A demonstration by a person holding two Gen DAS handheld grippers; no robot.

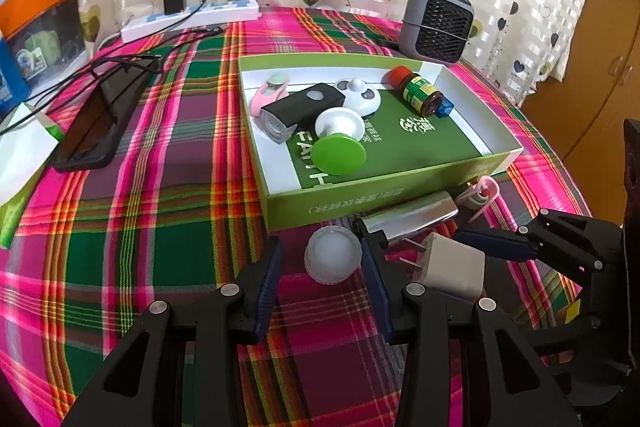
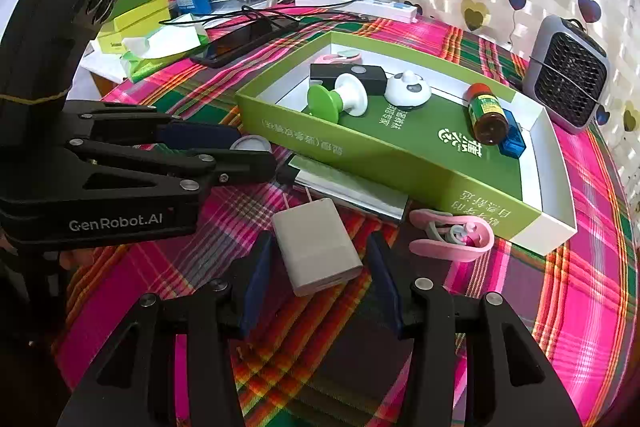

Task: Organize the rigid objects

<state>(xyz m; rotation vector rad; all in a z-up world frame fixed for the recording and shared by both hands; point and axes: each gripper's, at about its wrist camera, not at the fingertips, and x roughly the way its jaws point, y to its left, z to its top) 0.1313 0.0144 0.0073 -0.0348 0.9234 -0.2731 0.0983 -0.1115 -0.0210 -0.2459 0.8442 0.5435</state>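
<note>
A green box [image 1: 400, 183] [image 2: 360, 163] on the plaid cloth holds a black light [image 1: 304, 107], a green-and-white spool [image 1: 340, 143], a white panda gadget [image 1: 360, 95], a brown bottle [image 1: 418, 91] and a pink clip. In front of it lie a frosted white cap [image 1: 332, 254], a silver power bank [image 1: 408, 217] [image 2: 348, 189], a white charger plug [image 1: 450, 265] [image 2: 318, 245] and a pink clip [image 1: 482, 193] [image 2: 452, 235]. My left gripper [image 1: 320, 261] is open around the cap. My right gripper [image 2: 318, 255] is open around the charger plug.
A grey fan heater [image 1: 438, 23] [image 2: 568, 75] stands behind the box. A black phone [image 1: 100, 119], cables and a white power strip [image 1: 188, 21] lie at the back left. Green and white boxes [image 2: 140, 27] and clutter sit at the table's left edge.
</note>
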